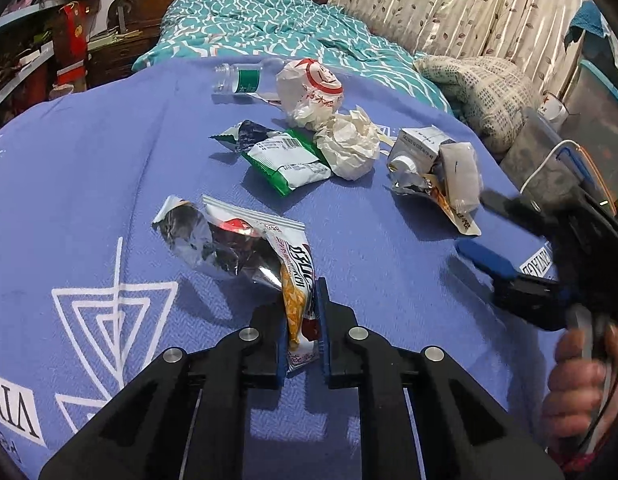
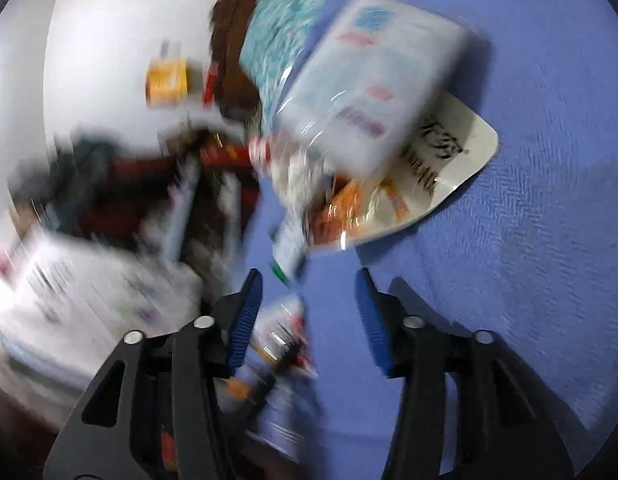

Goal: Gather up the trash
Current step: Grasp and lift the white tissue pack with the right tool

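Left gripper (image 1: 303, 316) clamped on snack wrapper (image 1: 245, 248) lying on blue blanket (image 1: 109, 184); right gripper (image 1: 479, 232) jaws apart, empty, beside tissue pack (image 1: 461, 176), right of wrapper; bottle (image 1: 245, 78) beyond wrapper.

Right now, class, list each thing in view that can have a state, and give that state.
left gripper: shut on the snack wrapper
snack wrapper: torn open, pinched at one end
right gripper: open, nothing gripped
plastic bottle: capless, lying on its side
paper ball: crumpled
carton: lying on the blanket
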The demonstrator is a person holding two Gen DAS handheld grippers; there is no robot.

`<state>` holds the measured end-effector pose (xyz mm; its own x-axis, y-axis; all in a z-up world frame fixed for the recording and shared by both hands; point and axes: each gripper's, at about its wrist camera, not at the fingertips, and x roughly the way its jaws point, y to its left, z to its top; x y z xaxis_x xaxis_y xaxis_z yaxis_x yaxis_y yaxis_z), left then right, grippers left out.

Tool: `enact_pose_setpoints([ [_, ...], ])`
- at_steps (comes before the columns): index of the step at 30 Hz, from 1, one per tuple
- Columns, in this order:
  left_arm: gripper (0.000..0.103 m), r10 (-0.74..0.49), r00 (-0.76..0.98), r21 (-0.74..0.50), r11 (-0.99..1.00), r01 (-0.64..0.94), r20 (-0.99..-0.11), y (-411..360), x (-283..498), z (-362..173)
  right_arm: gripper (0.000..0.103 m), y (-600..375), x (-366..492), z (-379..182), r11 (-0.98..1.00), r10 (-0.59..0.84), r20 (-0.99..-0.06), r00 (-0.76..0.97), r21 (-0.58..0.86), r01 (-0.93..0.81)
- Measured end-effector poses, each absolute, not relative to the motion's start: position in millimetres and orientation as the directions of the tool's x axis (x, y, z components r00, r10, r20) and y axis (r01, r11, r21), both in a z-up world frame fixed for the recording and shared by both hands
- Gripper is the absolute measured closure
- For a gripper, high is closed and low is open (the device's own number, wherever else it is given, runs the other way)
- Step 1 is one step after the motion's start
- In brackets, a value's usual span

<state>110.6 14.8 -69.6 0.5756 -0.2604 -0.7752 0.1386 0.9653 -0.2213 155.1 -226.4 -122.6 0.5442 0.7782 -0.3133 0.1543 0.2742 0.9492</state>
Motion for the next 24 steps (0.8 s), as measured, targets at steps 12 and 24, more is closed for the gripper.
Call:
enact_pose_setpoints([
  [12,0.092,-0.265,0.58,-0.216,0.964,0.154,-0.77,11.7,108.4,-69.4,0.093,-210.2,173.9,-146.4,0.182,0.745,-0.31,0.591,0.946,0.268],
  [24,0.092,-0.274,0.595,-0.195,0.961,0.195,-0.756,4.7,102.7,-64.8,0.003,-232.0,157.2,-39.0,0.809,0.349,-0.571,0.743,0.583,0.069],
])
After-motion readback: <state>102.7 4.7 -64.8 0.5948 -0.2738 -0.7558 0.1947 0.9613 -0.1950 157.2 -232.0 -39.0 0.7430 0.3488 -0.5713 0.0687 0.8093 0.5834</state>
